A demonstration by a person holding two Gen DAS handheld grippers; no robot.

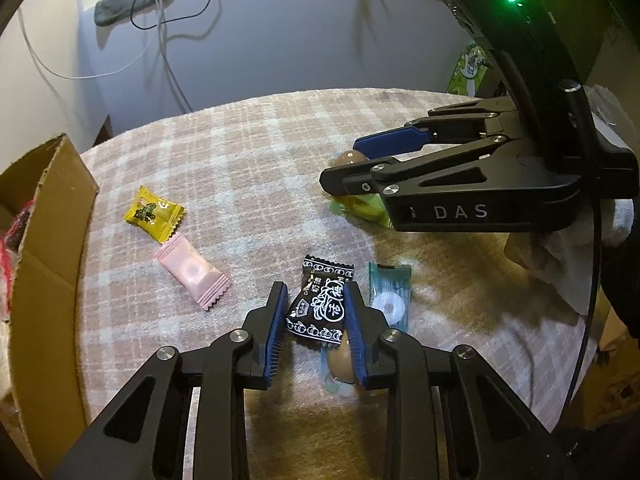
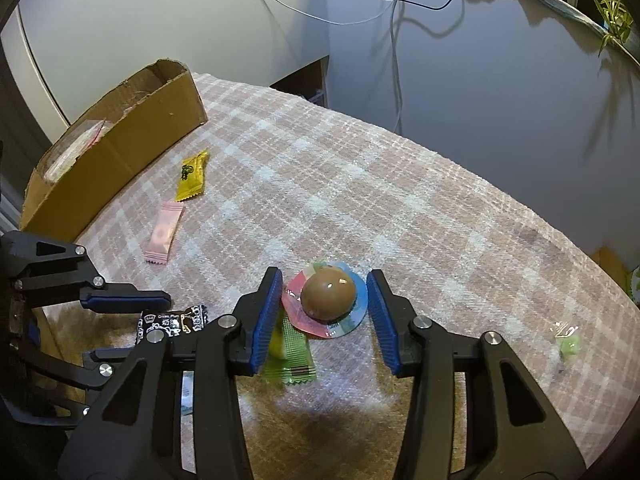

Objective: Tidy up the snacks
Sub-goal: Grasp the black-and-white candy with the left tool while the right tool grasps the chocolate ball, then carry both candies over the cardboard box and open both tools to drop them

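Note:
My left gripper is open, its jaws on either side of a black snack packet lying on the plaid cloth; the packet also shows in the right wrist view. A brown jelly cup lies under its right finger. My right gripper is open around another brown jelly cup on a coloured lid. It also shows in the left wrist view. A green packet lies by its left finger. A teal packet, a pink packet and a yellow packet lie loose.
A cardboard box with snacks inside stands at the left; it also shows in the right wrist view. A small green candy lies far right. Cables hang on the wall behind the table.

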